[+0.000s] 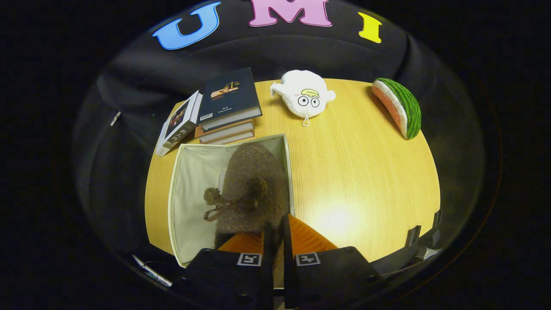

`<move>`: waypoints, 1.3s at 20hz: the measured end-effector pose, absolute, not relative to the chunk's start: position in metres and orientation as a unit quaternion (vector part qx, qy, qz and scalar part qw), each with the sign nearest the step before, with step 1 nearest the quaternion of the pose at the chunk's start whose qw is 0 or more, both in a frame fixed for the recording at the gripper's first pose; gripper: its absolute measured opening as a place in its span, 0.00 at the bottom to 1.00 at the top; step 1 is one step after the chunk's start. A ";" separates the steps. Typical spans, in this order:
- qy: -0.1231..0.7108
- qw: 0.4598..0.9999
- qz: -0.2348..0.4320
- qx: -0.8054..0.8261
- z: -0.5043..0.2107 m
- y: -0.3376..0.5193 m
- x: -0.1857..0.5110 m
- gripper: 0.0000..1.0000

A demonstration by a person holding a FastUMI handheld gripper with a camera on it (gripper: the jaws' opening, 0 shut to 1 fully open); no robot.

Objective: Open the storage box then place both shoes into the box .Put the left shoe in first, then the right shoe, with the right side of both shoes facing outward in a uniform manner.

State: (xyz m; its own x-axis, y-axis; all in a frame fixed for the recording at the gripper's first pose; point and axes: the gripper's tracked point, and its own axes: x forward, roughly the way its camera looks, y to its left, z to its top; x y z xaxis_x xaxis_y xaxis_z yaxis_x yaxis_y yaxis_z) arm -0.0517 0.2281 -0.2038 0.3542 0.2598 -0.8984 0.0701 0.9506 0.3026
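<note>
Tongs [275, 230] drawn narrow, fingers close together and pinching the heel end of a fuzzy brown shoe [254, 185], held over the open storage box [189, 189]. Shoe hanging toe-away from the fingers, inside the box's right half, close along the right wall; pom-pom lace [212, 196] dangling toward the pale bare lining on the left. Roomy gap left of the shoe inside the box, hardly any on the right. Whether the shoe touches the box floor: cannot tell.

Box sitting on the left part of the round wooden worktop [357, 172], near edge of the box reaching the worktop's near rim, left wall close to the left rim. Just beyond the box's far wall, a stack of books [230, 107], with another book [178, 122] leaning beside it near the left edge. Farther back, near the middle, a white plush toy [303, 97]; far right, a watermelon-slice plush [398, 105] by the rim. Wide bare wood right of the box, well apart from both plush things.
</note>
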 end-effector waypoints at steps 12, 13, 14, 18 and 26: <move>0.504 0.841 0.078 0.182 -0.178 0.205 -0.035 0.98; 0.493 0.847 0.082 0.180 -0.175 0.201 -0.033 0.98; 0.482 0.854 0.085 0.177 -0.172 0.197 -0.030 0.98; 0.435 0.878 0.090 0.180 -0.157 0.179 -0.012 0.98; 0.293 0.942 0.074 0.146 -0.099 0.074 0.028 0.97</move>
State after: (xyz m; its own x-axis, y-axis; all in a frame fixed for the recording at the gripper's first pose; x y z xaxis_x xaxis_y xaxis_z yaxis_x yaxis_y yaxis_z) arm 0.0281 0.0739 -0.0990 0.8169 0.2257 -0.5308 -0.0544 0.9463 0.3187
